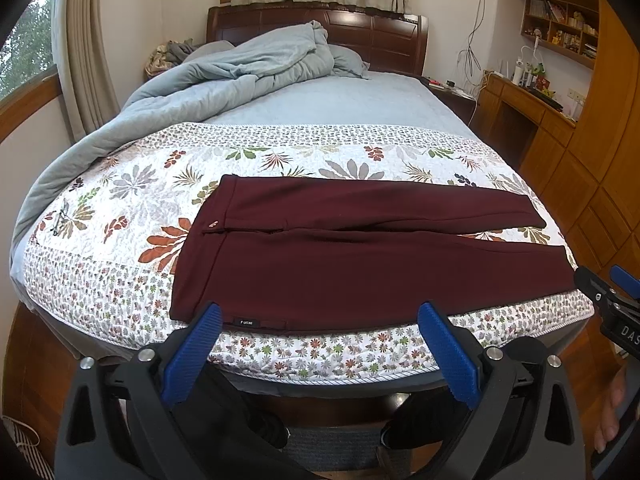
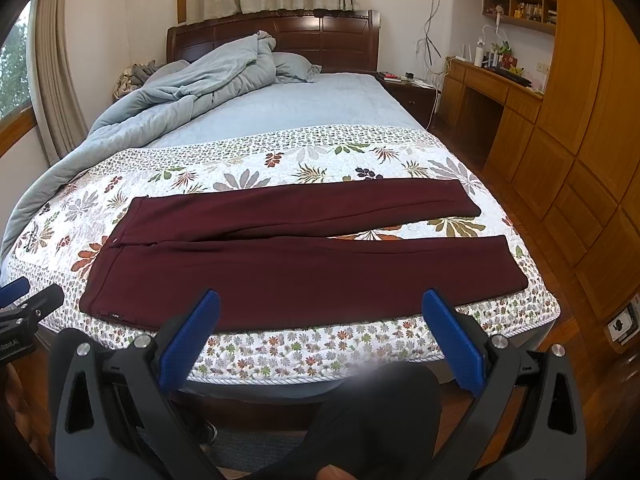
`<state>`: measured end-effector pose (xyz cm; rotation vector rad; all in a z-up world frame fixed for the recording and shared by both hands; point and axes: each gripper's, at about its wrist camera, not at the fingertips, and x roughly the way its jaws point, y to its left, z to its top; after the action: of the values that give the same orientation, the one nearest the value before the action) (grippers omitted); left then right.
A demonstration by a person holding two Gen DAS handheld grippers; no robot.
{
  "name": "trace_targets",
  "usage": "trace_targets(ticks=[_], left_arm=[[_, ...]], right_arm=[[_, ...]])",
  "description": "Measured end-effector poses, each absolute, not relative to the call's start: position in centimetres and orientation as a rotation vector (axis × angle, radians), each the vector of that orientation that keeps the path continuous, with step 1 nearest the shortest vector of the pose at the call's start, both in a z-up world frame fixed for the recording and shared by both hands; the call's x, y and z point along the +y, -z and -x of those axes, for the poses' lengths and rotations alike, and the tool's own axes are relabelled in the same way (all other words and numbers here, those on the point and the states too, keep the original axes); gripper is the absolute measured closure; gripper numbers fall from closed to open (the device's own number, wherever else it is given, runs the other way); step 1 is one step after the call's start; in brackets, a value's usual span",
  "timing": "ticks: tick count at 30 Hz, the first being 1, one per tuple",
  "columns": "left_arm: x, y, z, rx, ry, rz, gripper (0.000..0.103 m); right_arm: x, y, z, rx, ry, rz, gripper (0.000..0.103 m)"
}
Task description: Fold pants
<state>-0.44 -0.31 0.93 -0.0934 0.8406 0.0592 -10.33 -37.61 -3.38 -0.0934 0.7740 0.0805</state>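
My maroon pants (image 1: 360,256) lie flat along the bed's (image 1: 320,360) foot edge, waistband left. My left tool (image 1: 320,314) and right tool (image 2: 320,300) hover spread wide, holding nothing.

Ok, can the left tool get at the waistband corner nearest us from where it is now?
Probably yes. The left tool is open, holding nothing, and the pants lie flat on the quilt with that near waistband corner just beyond its left finger; nothing lies between them.

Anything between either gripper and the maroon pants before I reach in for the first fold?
Nothing visible. The pants lie flat on the floral quilt, legs slightly apart, near the bed's front edge. The left gripper and the right gripper hover open just short of them. The crumpled blue comforter sits far behind.
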Motion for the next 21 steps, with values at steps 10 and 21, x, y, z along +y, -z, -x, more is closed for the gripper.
trace_targets(ticks=[10, 21], left_arm=[[-0.17, -0.81, 0.46, 0.845, -0.062, 0.094, 0.004], [-0.09, -0.54, 0.48, 0.848, -0.065, 0.093, 0.004]], right_arm=[[-37.77, 3.8, 10.39, 0.781, -0.078, 0.094, 0.002], [-37.8, 4.15, 10.4, 0.786, -0.077, 0.094, 0.002]])
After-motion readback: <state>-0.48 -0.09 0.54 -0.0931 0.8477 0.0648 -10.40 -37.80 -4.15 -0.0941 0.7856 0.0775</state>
